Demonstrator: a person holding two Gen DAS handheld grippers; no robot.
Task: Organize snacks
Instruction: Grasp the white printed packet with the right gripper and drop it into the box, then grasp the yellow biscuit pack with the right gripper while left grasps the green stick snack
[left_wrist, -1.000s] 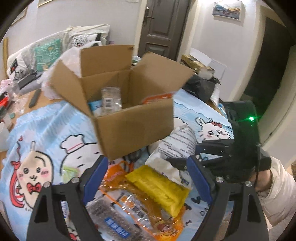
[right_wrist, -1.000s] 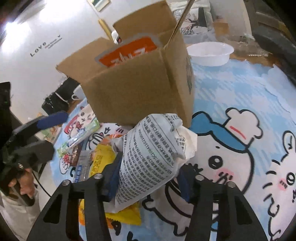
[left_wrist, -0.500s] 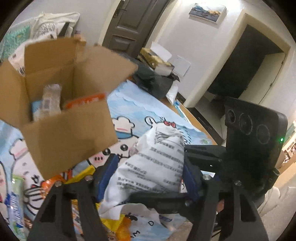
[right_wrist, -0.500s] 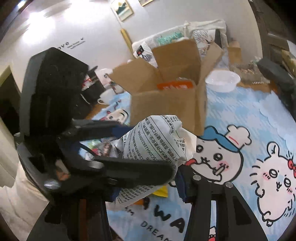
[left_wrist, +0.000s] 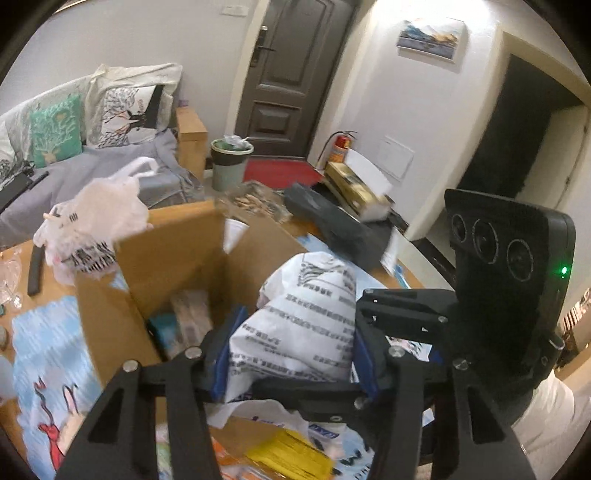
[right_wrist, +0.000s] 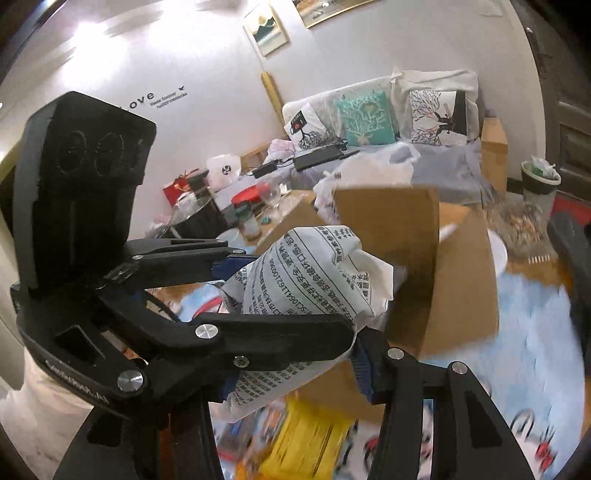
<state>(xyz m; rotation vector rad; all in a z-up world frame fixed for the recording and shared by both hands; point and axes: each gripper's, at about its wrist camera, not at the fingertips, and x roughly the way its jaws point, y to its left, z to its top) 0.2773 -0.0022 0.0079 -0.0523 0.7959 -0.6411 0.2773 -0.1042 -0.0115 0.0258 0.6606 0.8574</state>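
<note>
Our left claw (left_wrist: 295, 354) and right claw (right_wrist: 295, 365) both clamp the white bag (left_wrist: 306, 317), which we have just raised off the counter (left_wrist: 48, 350). It now hangs beside the open box (left_wrist: 177, 266), likely going in.

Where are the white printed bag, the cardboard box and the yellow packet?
white printed bag (left_wrist: 306, 317): left wrist view, on its printed front.
cardboard box (left_wrist: 110, 317): left wrist view, on its near outer wall.
yellow packet (right_wrist: 306, 439): right wrist view, on its top face.
</note>
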